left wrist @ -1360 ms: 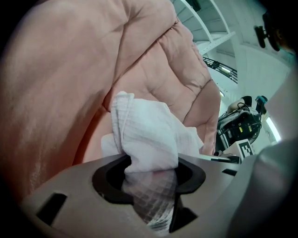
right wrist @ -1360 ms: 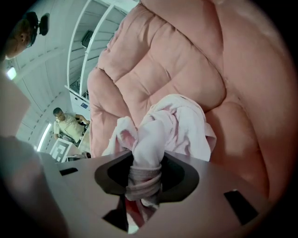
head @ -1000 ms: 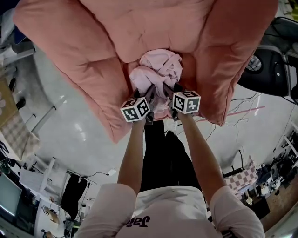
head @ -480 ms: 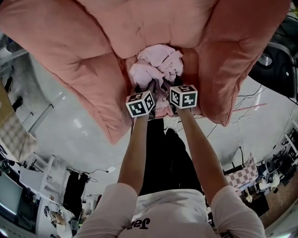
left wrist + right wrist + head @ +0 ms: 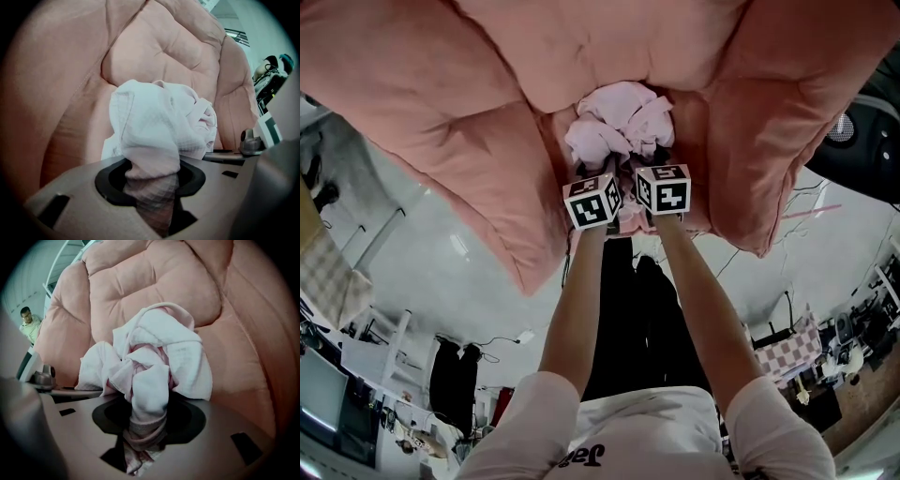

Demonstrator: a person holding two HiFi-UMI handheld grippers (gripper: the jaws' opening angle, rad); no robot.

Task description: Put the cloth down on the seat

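A crumpled pale pink cloth lies bunched on the seat of a big pink padded armchair, against its back cushion. My left gripper and right gripper stand side by side at the cloth's near edge. In the left gripper view a waffle-weave fold of the cloth narrows down between the jaws of the left gripper, which are closing on it. In the right gripper view a twisted tail of the cloth is pinched in the right gripper.
The chair's armrests rise on both sides of the seat. A black office chair stands to the right, with cables on the pale floor. A checkered cloth lies at the left. A person stands far off.
Both grippers have moved deeper into the chair with the cloth and stand closer together. The cloth bundle now sits nearer the back cushion.
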